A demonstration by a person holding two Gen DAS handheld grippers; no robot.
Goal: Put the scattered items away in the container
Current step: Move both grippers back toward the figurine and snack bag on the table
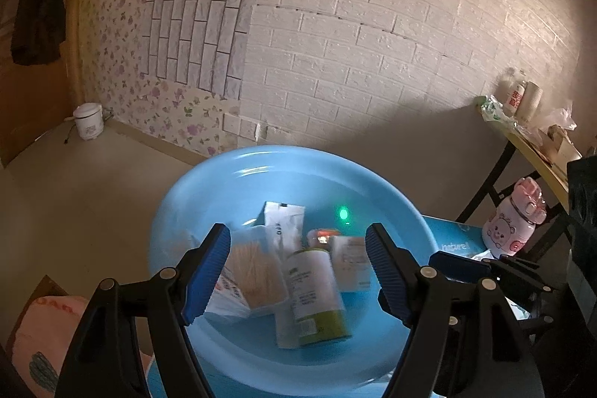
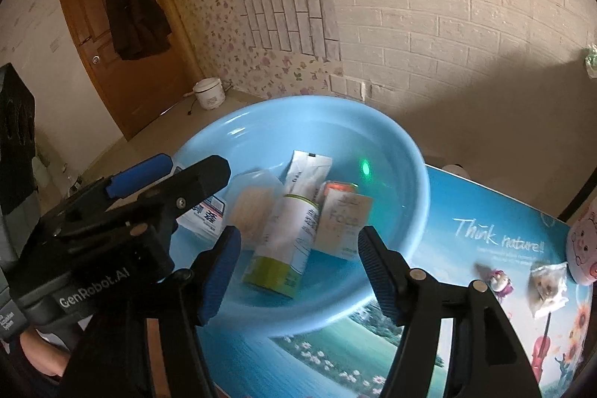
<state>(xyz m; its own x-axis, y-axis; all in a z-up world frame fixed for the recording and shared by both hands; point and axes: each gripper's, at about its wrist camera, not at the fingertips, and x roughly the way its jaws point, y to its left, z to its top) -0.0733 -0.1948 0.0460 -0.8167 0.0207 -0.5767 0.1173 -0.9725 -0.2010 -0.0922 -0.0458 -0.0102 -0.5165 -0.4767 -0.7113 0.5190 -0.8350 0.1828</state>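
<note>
A light blue basin (image 1: 194, 196) (image 2: 410, 159) stands on a printed table mat. In it lie a white and green tube (image 1: 317, 293) (image 2: 287, 241), a bag of toothpicks or swabs (image 1: 253, 271) (image 2: 253, 207), a white sachet (image 1: 281, 219) (image 2: 308, 166), a small white box (image 1: 350, 263) (image 2: 343, 222) and a white packet (image 2: 205, 215). My left gripper (image 1: 298, 271) is open and empty above the basin. My right gripper (image 2: 298, 267) is open and empty over the basin's near side. The left gripper (image 2: 168, 181) also shows in the right wrist view.
A pink bear bottle (image 1: 515, 219) (image 2: 582, 245) stands right of the basin. Two small clear packets (image 2: 548, 286) (image 2: 496, 278) lie on the mat (image 2: 447, 286). A side table (image 1: 530, 137) with clutter is at right. A rice cooker (image 1: 88, 120) sits on the floor.
</note>
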